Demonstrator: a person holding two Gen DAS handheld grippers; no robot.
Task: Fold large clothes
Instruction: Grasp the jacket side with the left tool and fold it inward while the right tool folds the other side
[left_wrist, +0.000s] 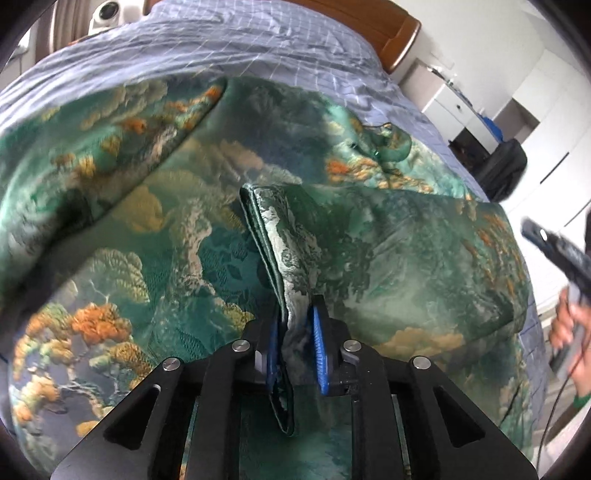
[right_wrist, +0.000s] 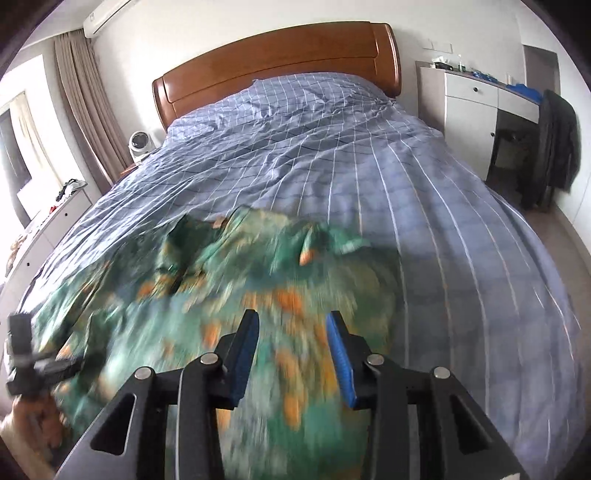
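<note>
On the bed (right_wrist: 424, 177), the left hand-held gripper (left_wrist: 295, 343) pinches a hemmed edge of the green patterned garment (left_wrist: 177, 229) while the right hand-held gripper (right_wrist: 291, 354) hangs open and empty above it, seemingly needing a second corner before the fold.

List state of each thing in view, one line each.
left hand-held gripper: shut on the garment's folded edge.
right hand-held gripper: open, nothing between the pads, above the garment.
green patterned garment: spread on the bed, partly folded, one edge lifted.
bed cover: laid out, wrinkled.
cabinet drawers: closed.
</note>
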